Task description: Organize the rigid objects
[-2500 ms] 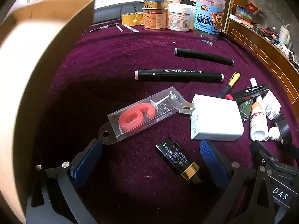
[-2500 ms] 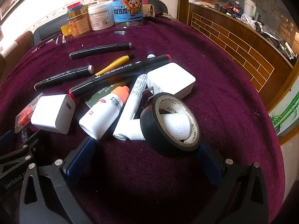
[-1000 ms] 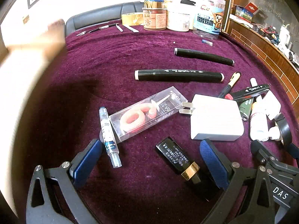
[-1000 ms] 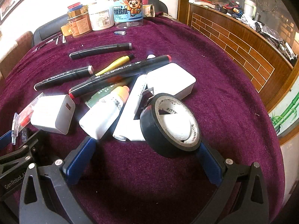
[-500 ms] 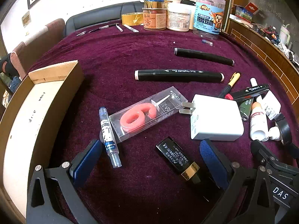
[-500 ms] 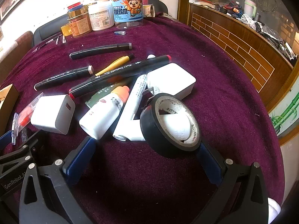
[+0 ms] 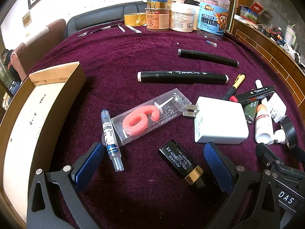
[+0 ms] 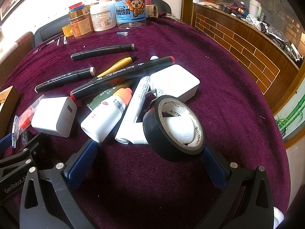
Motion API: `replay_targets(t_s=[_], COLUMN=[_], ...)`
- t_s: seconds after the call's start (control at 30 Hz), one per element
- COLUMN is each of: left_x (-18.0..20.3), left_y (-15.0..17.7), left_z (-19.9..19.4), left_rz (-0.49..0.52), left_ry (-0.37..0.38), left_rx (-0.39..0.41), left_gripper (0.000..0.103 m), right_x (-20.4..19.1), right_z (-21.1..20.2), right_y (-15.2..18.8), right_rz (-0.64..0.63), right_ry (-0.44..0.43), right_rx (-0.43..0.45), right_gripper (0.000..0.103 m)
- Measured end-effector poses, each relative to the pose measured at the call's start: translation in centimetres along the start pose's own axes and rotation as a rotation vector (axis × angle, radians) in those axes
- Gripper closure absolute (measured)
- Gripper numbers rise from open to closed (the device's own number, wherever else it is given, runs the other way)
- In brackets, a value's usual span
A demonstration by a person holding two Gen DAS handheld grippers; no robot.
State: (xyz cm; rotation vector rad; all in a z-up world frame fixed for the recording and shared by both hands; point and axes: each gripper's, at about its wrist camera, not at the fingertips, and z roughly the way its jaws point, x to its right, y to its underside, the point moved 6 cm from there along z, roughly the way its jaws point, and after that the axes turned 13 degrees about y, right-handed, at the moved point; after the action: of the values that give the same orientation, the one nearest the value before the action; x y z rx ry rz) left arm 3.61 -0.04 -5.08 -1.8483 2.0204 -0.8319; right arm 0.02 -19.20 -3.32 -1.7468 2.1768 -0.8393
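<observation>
Both grippers low over maroon velvet tablecloth (image 7: pixel 114 57), jaws spread wide, nothing gripped on either. Left gripper (image 7: pixel 152 162): nearest item is black rectangular lighter w/ gold band (image 7: pixel 183 164), lying diagonally betw the blue pads, closer to the right-hand pad. By the left-hand pad, clear plastic pen tube w/ blue label (image 7: pixel 111 139), touching the clear plastic box holding a red "6" candle (image 7: pixel 150 116). Box's far end meets prongs of white square wall charger (image 7: pixel 219 122). Open brown cardboard box w/ pale inner floor (image 7: pixel 24 114) sits to left, near the pen tube, looks empty from here; prob. the bin for the sort. Right gripper (image 8: pixel 150 164): black roll of electrical tape (image 8: pixel 173 126) stands tilted on edge just ahead of the right-hand pad, leaning on the pile — white squeeze bottle w/ orange cap (image 8: pixel 108 116), white tube w/ printed text (image 8: pixel 133 110), second white charger block (image 8: pixel 175 82). Beyond: long black marker w/ red ends (image 8: pixel 122 76), yellow-and-black pen (image 8: pixel 116 66), two more black markers (image 7: pixel 183 77), (image 7: pixel 207 57). Far edge: jars, clear tub w/ blue cartoon label (image 7: pixel 212 21). Judgement: sort not begun; first pick prob. lighter or pen tube for L. For lighter, rotate wrist so pads meet its long flat sides, centre it, then drop & close; it's slick, off-centre grip may spin it. R: tape roll could topple if nudged — close across its width, not the rim.
</observation>
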Motion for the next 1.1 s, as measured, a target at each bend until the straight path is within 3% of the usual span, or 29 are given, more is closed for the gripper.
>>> replay_targets(t_s=[0.97, 1.1], left_x=[-0.03, -0.08], left_y=[-0.05, 0.11], left_z=[-0.14, -0.24], left_rz=[-0.005, 0.000], left_ry=[-0.006, 0.018], left_rx=[0.002, -0.056], left_gripper=[0.001, 0.001], right_x=[-0.03, 0.05], right_z=[-0.02, 0.10], right_y=[-0.07, -0.18], right_rz=[-0.001, -0.026], right_ry=[0.000, -0.028], right_rx=[-0.002, -0.015], right_gripper=[0.000, 0.000])
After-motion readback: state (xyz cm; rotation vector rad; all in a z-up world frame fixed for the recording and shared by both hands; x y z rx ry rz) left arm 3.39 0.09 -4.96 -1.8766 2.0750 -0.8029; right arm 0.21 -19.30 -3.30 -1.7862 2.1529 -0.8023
